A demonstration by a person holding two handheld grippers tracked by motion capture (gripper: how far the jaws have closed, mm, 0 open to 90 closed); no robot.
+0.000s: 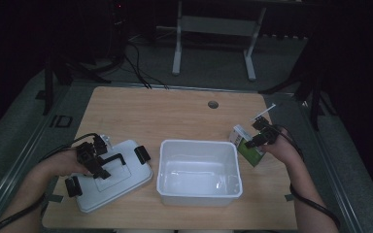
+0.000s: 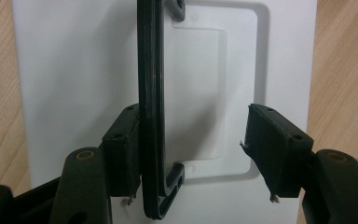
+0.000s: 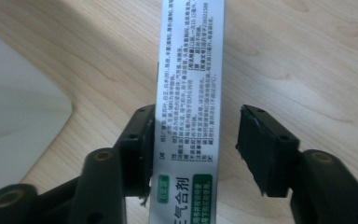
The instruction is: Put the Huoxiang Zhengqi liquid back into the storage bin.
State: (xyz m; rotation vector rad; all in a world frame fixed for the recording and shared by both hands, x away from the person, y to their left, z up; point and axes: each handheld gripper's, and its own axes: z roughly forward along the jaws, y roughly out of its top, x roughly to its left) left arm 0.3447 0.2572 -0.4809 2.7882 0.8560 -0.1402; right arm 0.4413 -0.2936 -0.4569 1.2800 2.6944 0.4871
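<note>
A white lid (image 1: 119, 182) with a black fold-up handle (image 1: 115, 158) lies flat at the table's front left. My left gripper (image 1: 95, 164) hangs over it, open. In the left gripper view the raised handle (image 2: 150, 93) rests against the left pad of my left gripper (image 2: 193, 135), and the right pad stands well apart over the lid (image 2: 74, 70). At the right, a white and green carton (image 1: 246, 145) stands beside the white bin (image 1: 199, 194). My right gripper (image 1: 258, 140) straddles it. The printed carton (image 3: 191, 70) touches the left pad of my right gripper (image 3: 196, 121), with a gap at the right pad.
The white bin (image 3: 18, 107) sits at the table's front centre, with nothing in it. Black latches (image 1: 142, 153) stick out from the lid's ends. A cable hole (image 1: 213, 104) marks the far side of the wooden table (image 1: 165, 116). Dark stands surround the table.
</note>
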